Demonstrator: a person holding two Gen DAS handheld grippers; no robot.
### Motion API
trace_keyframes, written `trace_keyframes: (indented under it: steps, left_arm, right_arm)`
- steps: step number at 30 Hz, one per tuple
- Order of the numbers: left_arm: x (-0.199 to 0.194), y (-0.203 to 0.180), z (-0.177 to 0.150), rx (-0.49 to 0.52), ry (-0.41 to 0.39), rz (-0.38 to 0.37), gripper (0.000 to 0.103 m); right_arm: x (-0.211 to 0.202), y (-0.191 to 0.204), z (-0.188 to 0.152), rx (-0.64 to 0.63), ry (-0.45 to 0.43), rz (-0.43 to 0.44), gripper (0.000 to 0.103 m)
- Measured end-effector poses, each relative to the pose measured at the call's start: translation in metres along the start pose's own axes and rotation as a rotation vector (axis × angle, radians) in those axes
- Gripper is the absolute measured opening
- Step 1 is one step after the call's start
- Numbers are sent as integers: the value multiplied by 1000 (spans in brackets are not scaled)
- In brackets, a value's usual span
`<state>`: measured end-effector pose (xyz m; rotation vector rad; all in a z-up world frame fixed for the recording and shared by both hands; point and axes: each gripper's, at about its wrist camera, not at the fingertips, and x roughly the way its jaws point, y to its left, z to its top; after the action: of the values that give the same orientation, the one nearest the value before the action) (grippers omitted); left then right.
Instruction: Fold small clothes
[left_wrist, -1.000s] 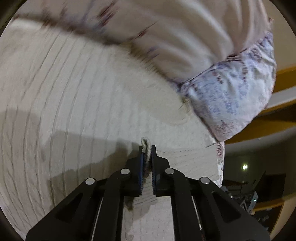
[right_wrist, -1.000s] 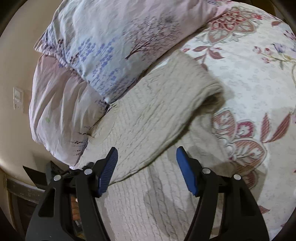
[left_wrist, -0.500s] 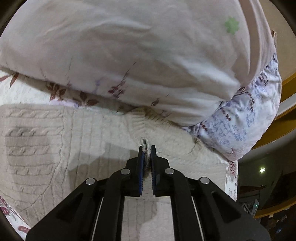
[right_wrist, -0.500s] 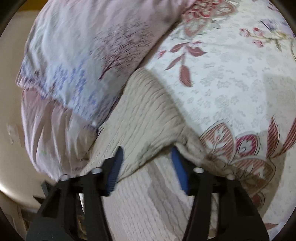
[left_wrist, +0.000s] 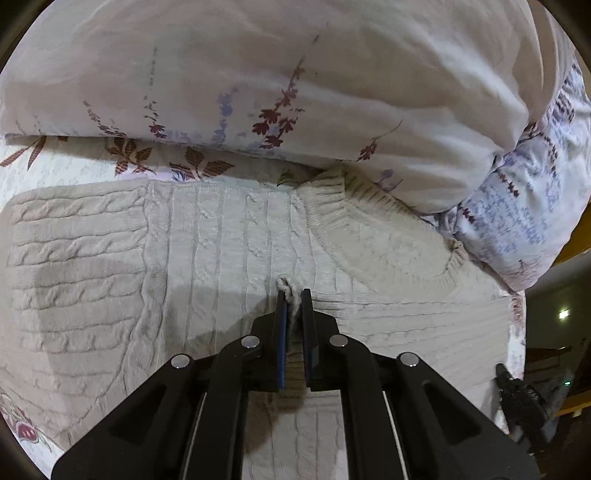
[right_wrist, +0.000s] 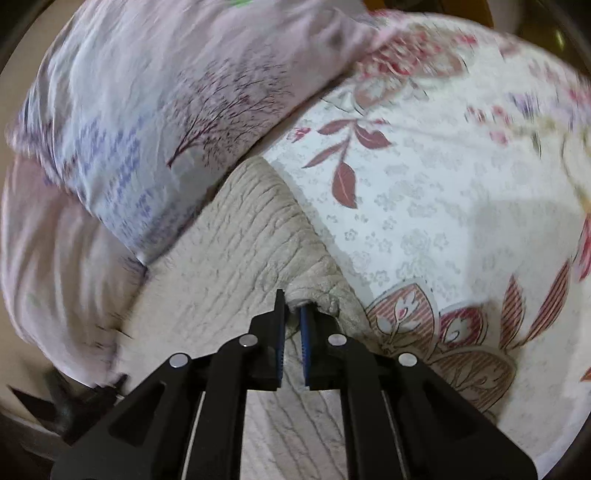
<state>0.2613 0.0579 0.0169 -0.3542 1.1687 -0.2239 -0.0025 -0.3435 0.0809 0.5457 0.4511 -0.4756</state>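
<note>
Since 1 s ago right gripper (right_wrist: 291, 314) went from spread to clamped on sweater (left_wrist: 207, 258) sleeve fold, left gripper (left_wrist: 293, 299) still pinching sweater edge below collar, garment flat on bedspread (right_wrist: 424, 184) by pillows (left_wrist: 277, 66); mid-fold, next probably carry both pinches across together.

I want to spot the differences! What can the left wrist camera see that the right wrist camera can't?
Only the left wrist view shows the sweater's ribbed neck, the folded-in sleeve and a dim room with a small light.

Only the right wrist view shows the bedsheet's big red flower and the tree print on the pillow.

Both show the beige knit sweater on the floral bedsheet, pillows behind it, and a gripper, left or right, shut on the sweater.
</note>
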Motion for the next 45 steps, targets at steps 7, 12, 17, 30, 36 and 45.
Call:
trace_keyframes:
  steps: [7, 12, 17, 30, 36, 45]
  left_arm:
    - [-29, 12, -10, -51, -26, -84, 30]
    - [-99, 74, -37, -164, -183, -88, 62]
    - [-144, 167, -62, -411, -283, -8, 61]
    - [-167, 328, -95, -982, -408, -43, 42]
    - [-163, 341, -90, -1049, -454, -100, 33]
    - [-159, 341, -86, -1046, -481, -92, 8]
  right_arm:
    - [-21, 37, -17, -226, -73, -133, 53]
    - [-33, 64, -31, -372, -138, -142, 61]
    - [-24, 81, -42, -411, -82, -85, 62]
    - [-11, 124, -81, -519, 26, -31, 68]
    - [-14, 124, -84, -520, 44, -47, 68]
    - [-16, 120, -83, -522, 51, -46, 71]
